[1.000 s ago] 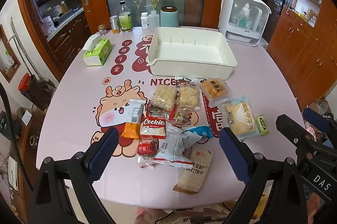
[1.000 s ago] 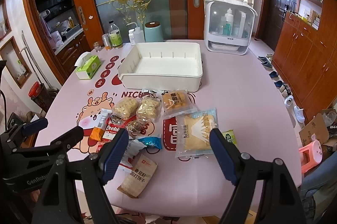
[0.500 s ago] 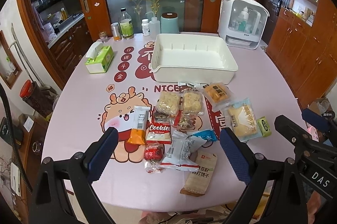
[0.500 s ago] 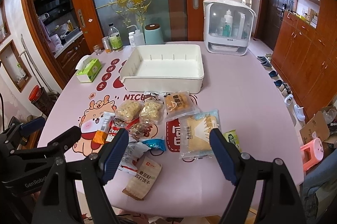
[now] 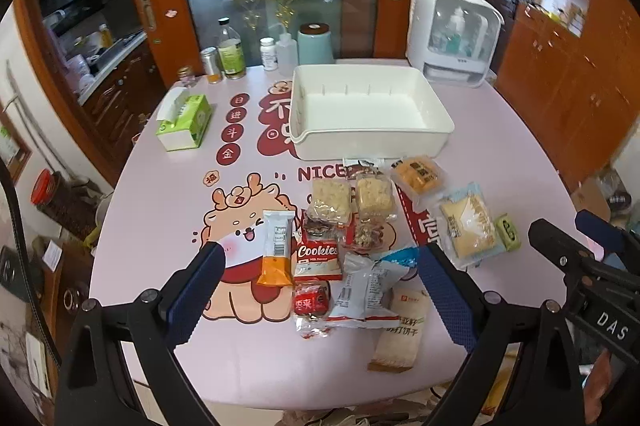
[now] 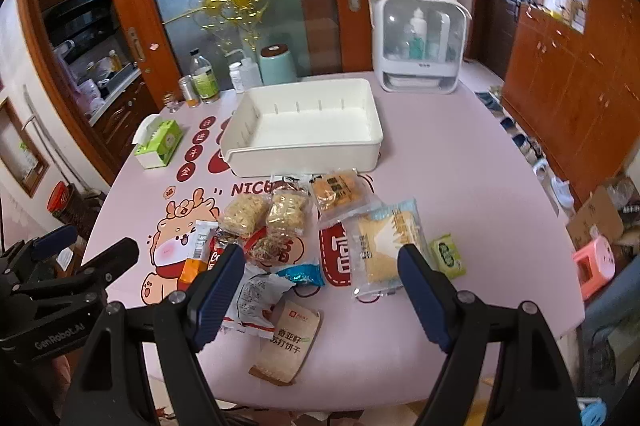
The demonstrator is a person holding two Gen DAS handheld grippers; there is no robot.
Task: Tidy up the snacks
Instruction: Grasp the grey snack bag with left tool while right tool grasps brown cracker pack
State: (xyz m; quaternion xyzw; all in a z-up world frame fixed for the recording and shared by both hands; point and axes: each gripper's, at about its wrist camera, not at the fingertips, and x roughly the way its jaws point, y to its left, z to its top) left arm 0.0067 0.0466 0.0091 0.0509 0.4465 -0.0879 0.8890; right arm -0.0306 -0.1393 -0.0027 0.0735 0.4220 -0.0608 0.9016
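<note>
Several wrapped snacks lie in a cluster on the pink table: a Cookies pack (image 5: 319,256), an orange bar (image 5: 275,246), a red candy (image 5: 311,303), a white pouch (image 5: 365,293), a brown cracker pack (image 5: 401,334), two rice cakes (image 5: 330,197), an orange biscuit pack (image 5: 419,175), a yellow cake pack (image 5: 468,222) and a small green pack (image 5: 508,232). An empty white bin (image 5: 366,110) stands behind them. My left gripper (image 5: 320,290) is open and empty, above the table's near edge. My right gripper (image 6: 320,286) is open and empty, over the near snacks.
A green tissue box (image 5: 185,121) sits at the left. Bottles and jars (image 5: 231,49) and a teal canister (image 5: 316,43) stand along the far edge. A white dispenser cabinet (image 5: 454,33) stands at the far right. Wooden cupboards line the right wall.
Both grippers have drawn slightly nearer the snacks and the views shifted a little; the jaws stay open. No snack has moved.
</note>
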